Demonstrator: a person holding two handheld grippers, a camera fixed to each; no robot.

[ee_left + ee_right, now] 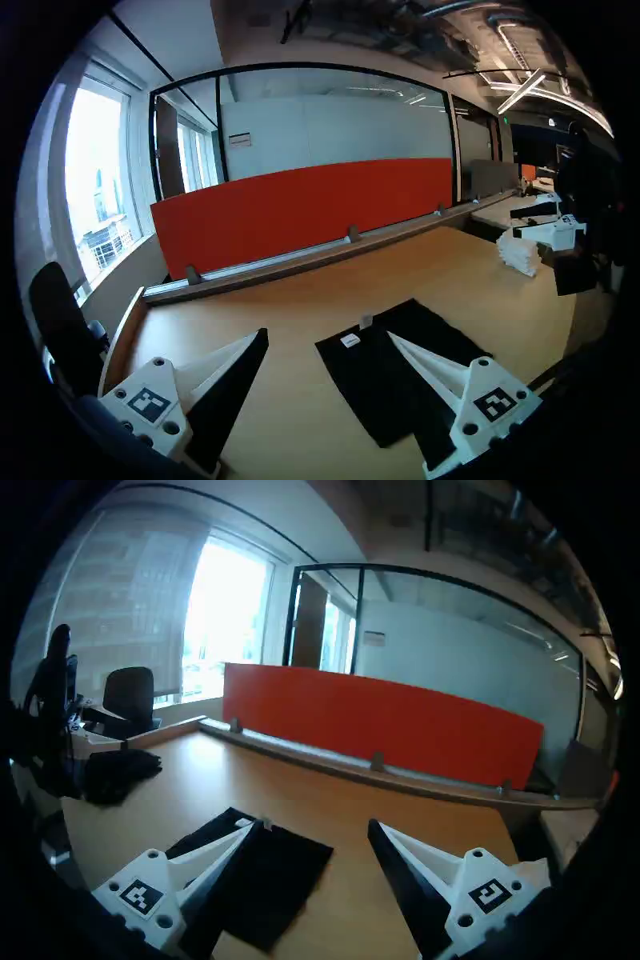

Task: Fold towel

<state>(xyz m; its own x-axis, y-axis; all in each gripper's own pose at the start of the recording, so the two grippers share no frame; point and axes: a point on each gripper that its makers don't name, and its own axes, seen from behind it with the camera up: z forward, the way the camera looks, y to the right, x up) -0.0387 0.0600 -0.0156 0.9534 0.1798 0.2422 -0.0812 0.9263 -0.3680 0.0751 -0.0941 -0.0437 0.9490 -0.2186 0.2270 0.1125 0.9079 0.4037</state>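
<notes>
Between the left gripper's two fingers lies nothing but air: they stand spread wide and grip nothing, hovering over the near edge of the desk. The right gripper is just as wide apart and equally empty. Below them the black towel lies flat on the desk surface near its front edge, a dark rectangle with a small white tag at one corner. It passes under the left gripper's right-hand finger in the left gripper view and under the right gripper's left-hand finger in the right gripper view. Whether it already carries a fold I cannot tell; its outline looks neat and no edge is lifted.

Farther out, a stack of white folded cloths sits toward the desk's right edge, and a dark crumpled heap rests at its left edge. An orange partition runs along the back edge. Judging by this, the fold in hand has not begun: both corners remain to be grasped.
</notes>
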